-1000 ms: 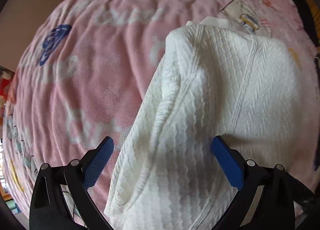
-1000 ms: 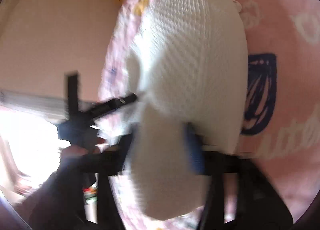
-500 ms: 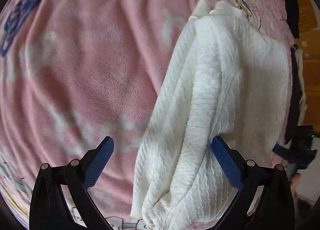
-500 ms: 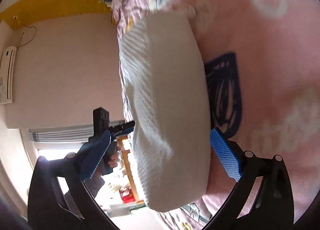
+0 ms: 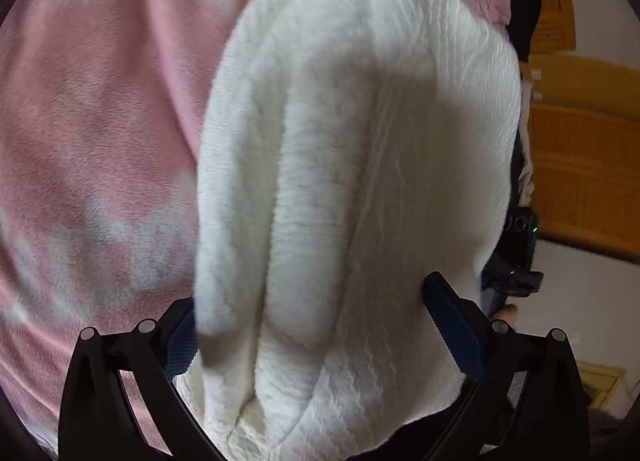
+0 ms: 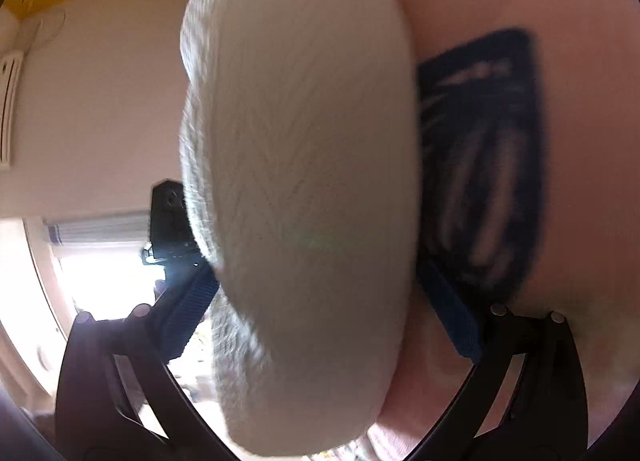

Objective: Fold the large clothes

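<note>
A white knitted sweater (image 5: 360,141), folded into a thick bundle, lies on a pink fleece blanket (image 5: 100,121). My left gripper (image 5: 316,325) is open wide over one end of it. The bundle fills the gap, and its edge hides part of the left pad. In the right wrist view the same sweater (image 6: 304,141) bulges between the wide-apart blue pads of my right gripper (image 6: 324,313), which is open at the opposite end. The two grippers face each other across the bundle. This picture is blurred.
The blanket (image 6: 580,101) carries a dark blue print (image 6: 480,161) just right of the sweater. Orange wooden furniture (image 5: 580,161) and a dark hanging garment (image 5: 524,1) stand beyond the bed's far edge. A bright window (image 6: 100,281) and a pale wall (image 6: 100,101) lie behind the opposite gripper.
Both grippers have sunk closer to the sweater, which now fills more of each view. The right jaws went from pinching the sweater's end to standing wide. The left jaws stayed wide.
</note>
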The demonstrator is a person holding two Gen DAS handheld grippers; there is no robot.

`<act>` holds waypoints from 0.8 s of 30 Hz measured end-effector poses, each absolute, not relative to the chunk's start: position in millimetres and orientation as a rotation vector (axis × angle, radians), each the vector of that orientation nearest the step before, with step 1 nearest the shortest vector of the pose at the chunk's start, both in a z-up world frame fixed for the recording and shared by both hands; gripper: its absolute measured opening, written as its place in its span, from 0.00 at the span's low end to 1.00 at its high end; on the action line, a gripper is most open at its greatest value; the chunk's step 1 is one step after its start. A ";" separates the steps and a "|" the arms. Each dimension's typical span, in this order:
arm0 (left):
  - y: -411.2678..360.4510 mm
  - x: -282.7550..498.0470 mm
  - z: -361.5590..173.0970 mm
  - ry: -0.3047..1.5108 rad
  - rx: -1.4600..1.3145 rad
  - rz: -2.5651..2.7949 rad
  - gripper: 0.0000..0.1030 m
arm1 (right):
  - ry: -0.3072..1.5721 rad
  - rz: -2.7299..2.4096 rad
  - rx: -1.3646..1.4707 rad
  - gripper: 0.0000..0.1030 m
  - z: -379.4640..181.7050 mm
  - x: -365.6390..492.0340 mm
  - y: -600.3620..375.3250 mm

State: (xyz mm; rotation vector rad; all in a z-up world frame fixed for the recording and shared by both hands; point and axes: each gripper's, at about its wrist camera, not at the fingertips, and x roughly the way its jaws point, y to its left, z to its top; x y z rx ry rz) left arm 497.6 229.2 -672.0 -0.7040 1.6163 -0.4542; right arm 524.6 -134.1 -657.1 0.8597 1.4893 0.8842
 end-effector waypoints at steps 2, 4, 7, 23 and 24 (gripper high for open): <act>220.2 498.6 -674.2 1.629 -0.659 -0.458 0.93 | 1.475 0.889 0.842 0.95 -659.8 525.0 -124.9; 216.9 499.1 -678.1 1.631 -0.645 -0.456 0.93 | 1.445 0.888 0.819 0.95 -662.6 524.4 -116.4; 205.8 501.9 -680.5 1.601 -0.602 -0.446 0.94 | 1.417 0.885 0.795 0.95 -662.3 523.9 -110.9; 159.1 456.9 -606.9 1.443 -0.678 -0.492 0.50 | 1.414 0.997 0.955 0.74 -617.9 518.3 -120.8; 156.9 453.1 -603.6 1.433 -0.694 -0.492 0.49 | 1.415 0.999 0.959 0.74 -613.0 517.7 -122.1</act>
